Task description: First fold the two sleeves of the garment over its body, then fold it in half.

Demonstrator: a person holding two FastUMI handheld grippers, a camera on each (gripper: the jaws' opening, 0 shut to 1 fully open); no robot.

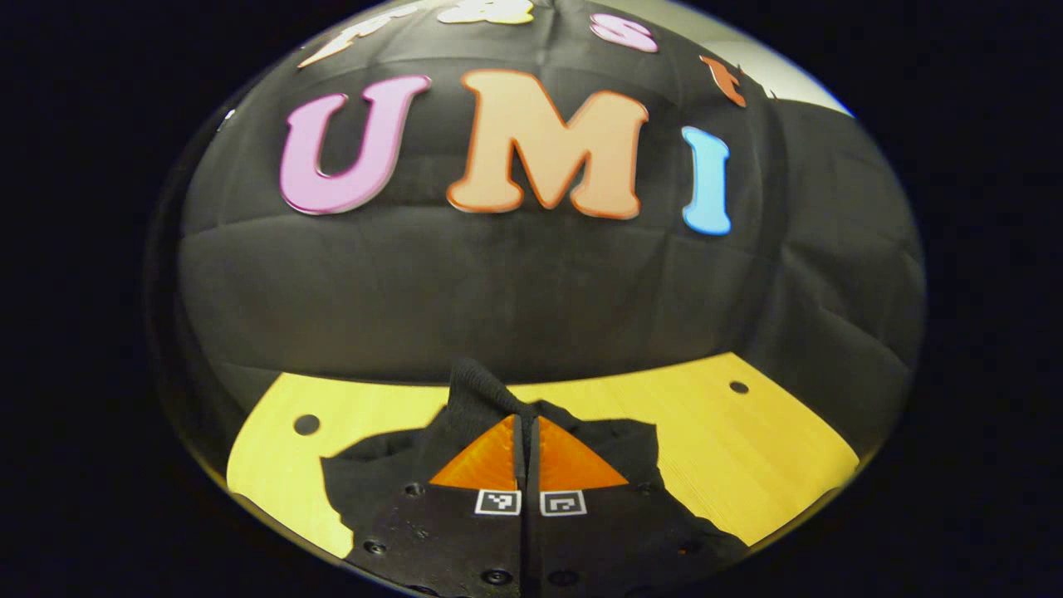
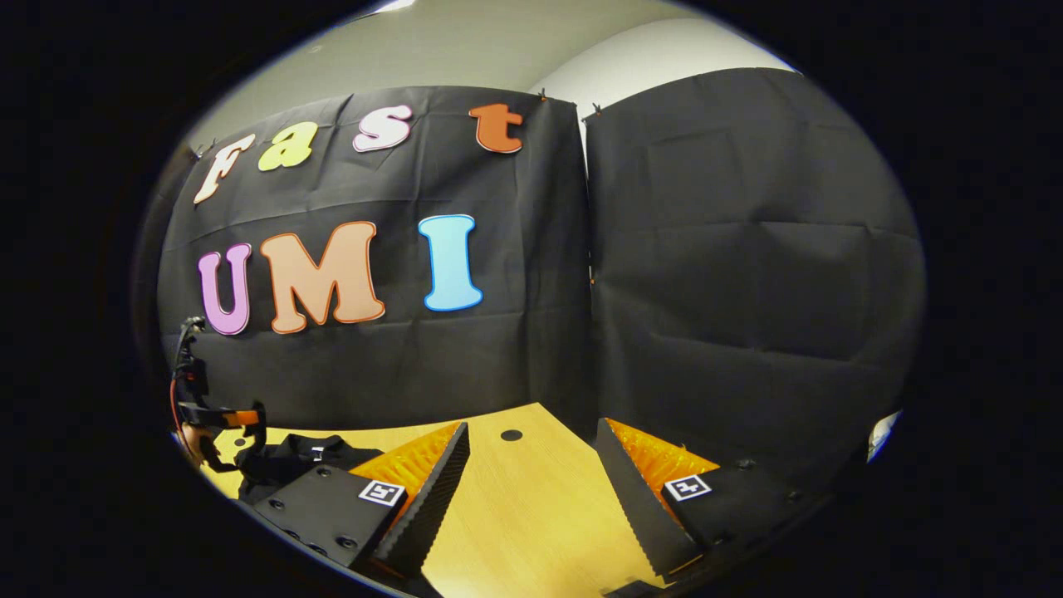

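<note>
Black garment (image 1: 498,415) cloth is pinched between the left gripper (image 1: 526,432) fingers above the wooden table (image 1: 747,448); the right gripper (image 2: 531,465) hovers, jaws apart

The left gripper view sits low and close over the yellow table (image 1: 747,448), facing the back wall head-on, with the dark garment (image 1: 473,399) at bottom centre. The right gripper view looks from farther right toward the booth corner, table (image 2: 531,498) at the bottom. Both share the tabletop, the back wall and the garment (image 2: 291,457), lower left in the right gripper view.
</note>
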